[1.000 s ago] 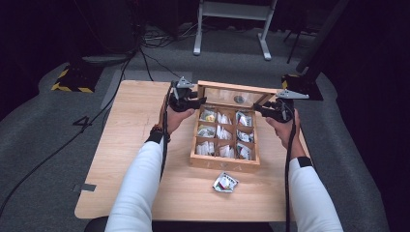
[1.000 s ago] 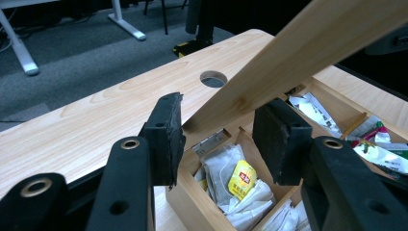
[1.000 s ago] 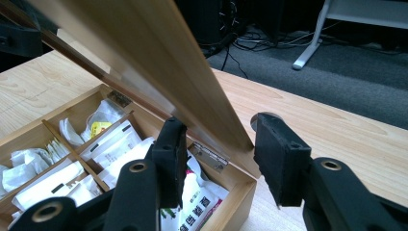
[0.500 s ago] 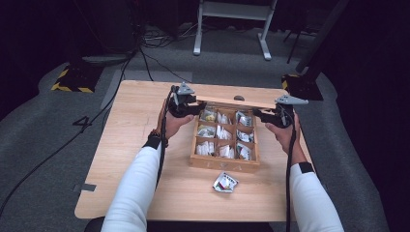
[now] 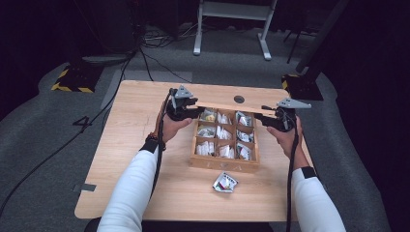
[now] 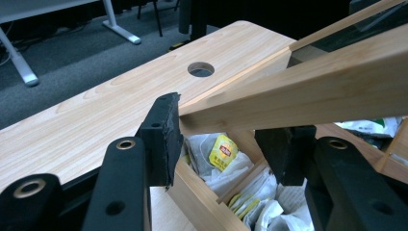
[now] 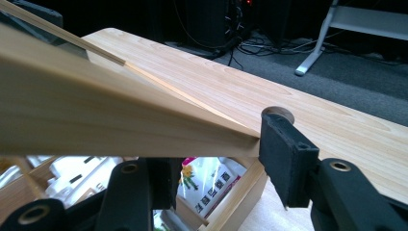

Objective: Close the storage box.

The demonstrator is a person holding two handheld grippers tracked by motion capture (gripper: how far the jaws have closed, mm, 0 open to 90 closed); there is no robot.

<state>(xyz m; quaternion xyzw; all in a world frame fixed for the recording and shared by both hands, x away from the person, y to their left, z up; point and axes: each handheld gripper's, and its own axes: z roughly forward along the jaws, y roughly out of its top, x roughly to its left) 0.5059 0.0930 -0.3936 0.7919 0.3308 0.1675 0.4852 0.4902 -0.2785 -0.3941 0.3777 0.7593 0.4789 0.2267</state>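
Lid (image 5: 227, 107): long axis runs from left gripper (image 5: 192, 112) to right gripper (image 5: 270, 120), half lowered over box (image 5: 224, 165).
Left gripper: jaws straddle lid corner, seemingly gripping.
Right gripper: clamps opposite corner.
Hands: forearms stretched forward.

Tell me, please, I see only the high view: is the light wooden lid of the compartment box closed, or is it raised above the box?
Observer: It is raised. In the left gripper view the light wooden lid slopes above the wooden compartment box, with an open gap between them.
Operator: How does the left gripper meet the lid?
Observer: One black pad of the left gripper sits against the lid's corner end, and the other jaw passes under the lid's rail.
Operator: What lies in the compartment below that corner?
Observer: White tea bags, one of them with a yellow label.
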